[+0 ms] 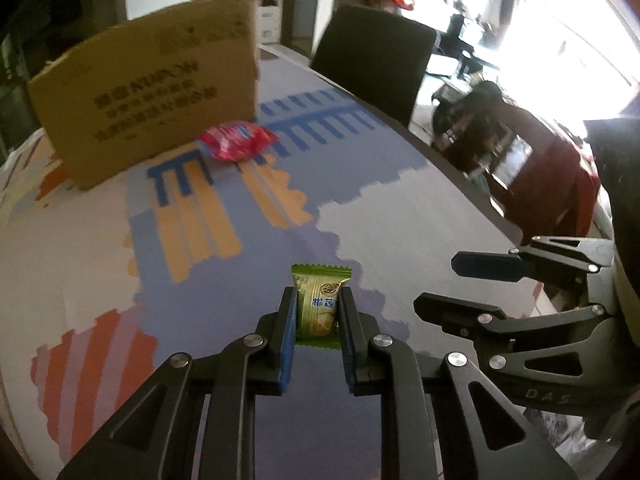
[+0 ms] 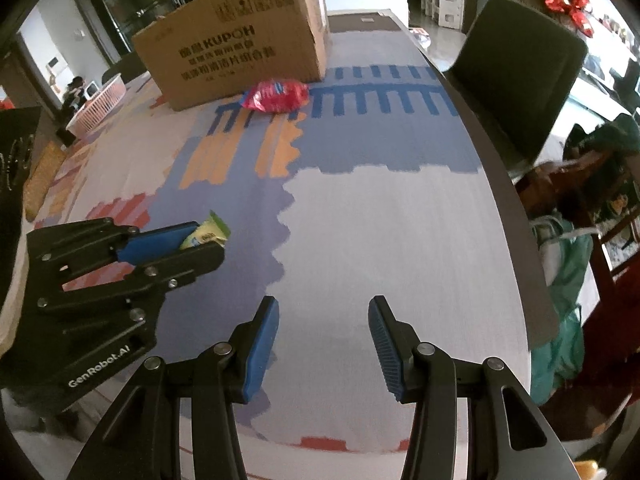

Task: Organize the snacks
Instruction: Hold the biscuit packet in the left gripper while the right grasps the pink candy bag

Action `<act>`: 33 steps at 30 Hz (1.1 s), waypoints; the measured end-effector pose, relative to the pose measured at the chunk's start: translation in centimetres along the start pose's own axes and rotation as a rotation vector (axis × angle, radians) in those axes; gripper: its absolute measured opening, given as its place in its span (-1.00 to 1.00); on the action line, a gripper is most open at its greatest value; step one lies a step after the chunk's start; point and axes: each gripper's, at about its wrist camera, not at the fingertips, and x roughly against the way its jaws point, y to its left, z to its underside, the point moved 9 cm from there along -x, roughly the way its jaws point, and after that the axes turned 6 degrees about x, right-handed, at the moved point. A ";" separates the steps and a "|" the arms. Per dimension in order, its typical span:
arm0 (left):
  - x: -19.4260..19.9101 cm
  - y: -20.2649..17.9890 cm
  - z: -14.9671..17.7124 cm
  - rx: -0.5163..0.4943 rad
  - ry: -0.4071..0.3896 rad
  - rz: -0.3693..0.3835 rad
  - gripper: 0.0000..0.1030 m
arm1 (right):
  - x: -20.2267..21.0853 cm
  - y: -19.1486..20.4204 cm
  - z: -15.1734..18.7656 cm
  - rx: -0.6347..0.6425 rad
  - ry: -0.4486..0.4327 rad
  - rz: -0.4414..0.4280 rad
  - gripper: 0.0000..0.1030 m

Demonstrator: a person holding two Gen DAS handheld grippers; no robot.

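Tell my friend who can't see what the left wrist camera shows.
The left gripper pinches a small green snack packet above a colourful tablecloth. Farther back, a red snack bag lies beside a cardboard box.

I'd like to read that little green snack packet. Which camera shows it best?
The left wrist view: the green packet faces the lens, its printed front showing between the left claw pads. The right wrist view catches only a corner sticking out sideways.

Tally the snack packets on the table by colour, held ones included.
Green snack packet, clamped in the left gripper: 1
Red snack packet, lying by the cardboard box: 1
Total: 2
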 end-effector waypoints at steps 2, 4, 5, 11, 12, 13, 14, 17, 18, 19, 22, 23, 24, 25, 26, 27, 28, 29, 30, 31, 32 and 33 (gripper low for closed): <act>0.6 0.8 -0.8 0.023 -0.029 -0.016 -0.60 | 0.1 0.4 -0.9 0.013 -0.016 -0.002 -0.07; 1.1 1.7 -1.6 0.036 -0.054 -0.037 -0.60 | 0.2 0.8 -2.0 0.026 -0.035 -0.005 -0.07; 1.3 2.1 -2.0 0.043 -0.066 -0.048 -0.60 | 0.2 1.1 -2.6 0.035 -0.046 -0.011 -0.07; 2.4 4.9 -4.0 0.093 -0.119 -0.096 -0.60 | 0.0 2.4 -6.0 0.077 -0.097 -0.040 -0.07; 2.5 5.4 -4.3 0.100 -0.127 -0.106 -0.60 | -0.1 2.5 -6.4 0.077 -0.102 -0.045 -0.07; 2.7 5.8 -4.6 0.108 -0.135 -0.116 -0.60 | -0.2 2.6 -7.1 0.079 -0.107 -0.051 -0.07; 2.8 6.3 -4.9 0.115 -0.141 -0.121 -0.60 | -0.4 2.7 -7.7 0.080 -0.111 -0.054 -0.07; 2.9 7.4 -5.8 0.135 -0.160 -0.140 -0.60 | -0.9 3.0 -9.4 0.085 -0.122 -0.061 -0.07; 2.9 7.7 -6.0 0.140 -0.163 -0.145 -0.60 | -1.1 3.1 -9.9 0.084 -0.124 -0.063 -0.07; 2.8 8.1 -6.3 0.148 -0.166 -0.147 -0.60 | -1.2 3.2 -10.6 0.085 -0.133 -0.072 -0.07; 2.5 9.0 -7.0 0.162 -0.173 -0.157 -0.60 | -1.9 3.4 -12.2 0.084 -0.143 -0.079 -0.07; 2.4 9.4 -7.2 0.168 -0.175 -0.161 -0.60 | -2.2 3.5 -12.7 0.084 -0.148 -0.084 -0.07; 2.2 9.7 -7.5 0.173 -0.175 -0.163 -0.60 | -2.5 3.4 -13.4 0.079 -0.151 -0.087 -0.07; 2.1 9.9 -7.7 0.176 -0.175 -0.164 -0.60 | -2.8 3.4 -13.7 0.073 -0.151 -0.091 -0.07; 1.9 10.2 -8.0 0.179 -0.176 -0.169 -0.60 | -3.1 3.3 -14.2 0.068 -0.153 -0.099 -0.07; 1.8 10.3 -8.1 0.180 -0.178 -0.173 -0.60 | -3.5 3.2 -14.7 0.060 -0.152 -0.104 -0.07; 1.7 10.6 -8.3 0.182 -0.177 -0.177 -0.60 | -3.9 3.2 -15.2 0.049 -0.150 -0.108 -0.07; 1.6 10.7 -8.5 0.183 -0.177 -0.178 -0.60 | -4.2 3.2 -15.5 0.044 -0.152 -0.116 -0.07; 1.5 10.9 -8.7 0.184 -0.177 -0.179 -0.60 | -4.6 3.2 -15.9 0.040 -0.153 -0.121 -0.07; 1.3 11.1 -8.9 0.183 -0.176 -0.185 -0.60 | -5.0 3.1 -16.3 0.028 -0.149 -0.118 -0.07; 1.2 11.2 -9.0 0.183 -0.176 -0.188 -0.60 | -5.4 3.0 -16.6 0.016 -0.149 -0.120 -0.07; 1.0 11.3 -9.2 0.182 -0.176 -0.189 -0.60 | -5.7 2.8 -16.8 0.005 -0.152 -0.121 -0.07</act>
